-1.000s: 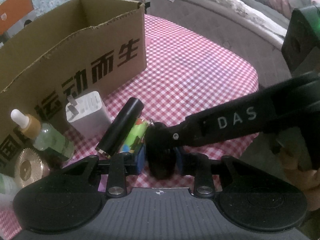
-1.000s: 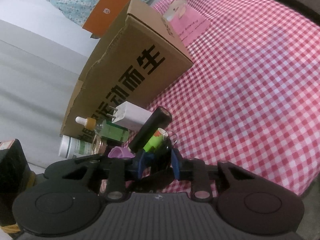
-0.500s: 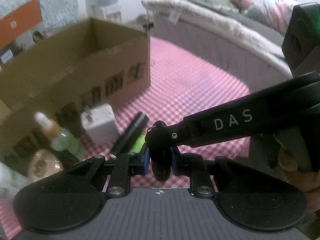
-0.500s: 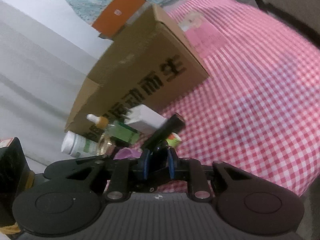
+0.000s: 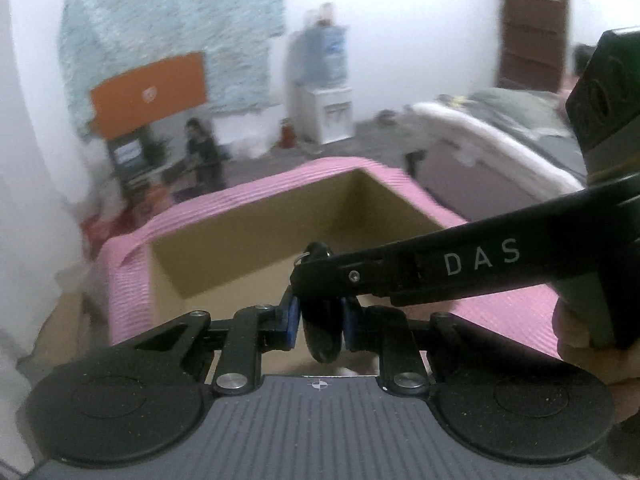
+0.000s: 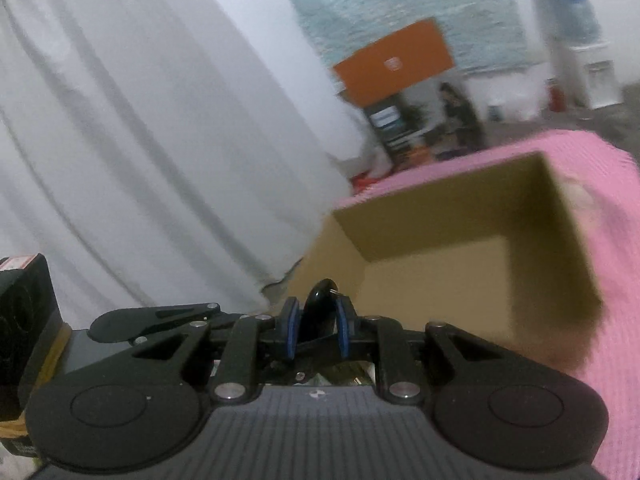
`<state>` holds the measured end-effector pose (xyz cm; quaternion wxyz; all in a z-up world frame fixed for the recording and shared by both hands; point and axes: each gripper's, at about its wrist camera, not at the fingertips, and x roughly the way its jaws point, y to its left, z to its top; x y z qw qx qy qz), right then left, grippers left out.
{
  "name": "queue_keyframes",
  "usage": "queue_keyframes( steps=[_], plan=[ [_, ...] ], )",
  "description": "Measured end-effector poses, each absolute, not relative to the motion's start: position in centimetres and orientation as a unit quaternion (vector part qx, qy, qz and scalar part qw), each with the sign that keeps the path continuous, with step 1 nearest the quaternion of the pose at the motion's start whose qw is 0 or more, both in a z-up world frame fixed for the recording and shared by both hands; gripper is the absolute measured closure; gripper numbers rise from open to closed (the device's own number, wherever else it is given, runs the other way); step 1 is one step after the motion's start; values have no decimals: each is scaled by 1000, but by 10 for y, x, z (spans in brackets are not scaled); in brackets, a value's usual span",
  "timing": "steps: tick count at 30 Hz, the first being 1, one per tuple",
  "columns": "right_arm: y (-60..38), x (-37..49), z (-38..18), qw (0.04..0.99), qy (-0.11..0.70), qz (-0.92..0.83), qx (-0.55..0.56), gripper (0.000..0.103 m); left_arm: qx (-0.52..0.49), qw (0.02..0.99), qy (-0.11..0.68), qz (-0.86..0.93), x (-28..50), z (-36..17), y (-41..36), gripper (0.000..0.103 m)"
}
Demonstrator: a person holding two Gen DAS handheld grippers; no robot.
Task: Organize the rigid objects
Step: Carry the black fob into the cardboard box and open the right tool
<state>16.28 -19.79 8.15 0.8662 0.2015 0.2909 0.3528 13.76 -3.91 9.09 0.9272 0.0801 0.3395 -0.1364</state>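
Both grippers are shut on one small black object with a metal key ring. In the left wrist view the left gripper [image 5: 320,318] clamps the black object [image 5: 322,332] between its blue pads, and the right gripper's black finger marked DAS [image 5: 460,268] reaches in from the right onto its top. In the right wrist view the right gripper [image 6: 318,330] holds the same black object [image 6: 318,308]. Both are raised over the near edge of the open cardboard box [image 5: 260,236], whose inside [image 6: 460,272] looks bare.
The pink checked tablecloth [image 5: 128,276] shows blurred around the box. A white curtain [image 6: 140,140] hangs at the left. An orange panel [image 5: 148,94], a water dispenser [image 5: 324,92] and a bed [image 5: 500,148] stand behind.
Both grippers have lifted the black object off the table, away from the charger, the black tube and the bottles, and tilted up over the box opening. The view is motion-blurred.
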Motion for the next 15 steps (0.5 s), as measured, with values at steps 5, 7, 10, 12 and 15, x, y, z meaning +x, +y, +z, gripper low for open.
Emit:
queue_keyframes(
  steps=[5,7,10,12,15],
  plan=[
    [-162,256,73,826,355,383,211,82,60,908,403,-100,209,74,-16,83],
    [-149,289,62,809,385,385,221,82,54,897,430,-88,233,62,-7,83],
    [-133,330,37,780,435,379,242,82,57,883,461,-71,259,44,5,83],
    [-126,354,17,762,463,372,258,82,61,876,474,-61,268,34,9,83],
    [-120,381,-7,741,491,364,279,82,71,871,485,-43,276,25,12,82]
  ],
)
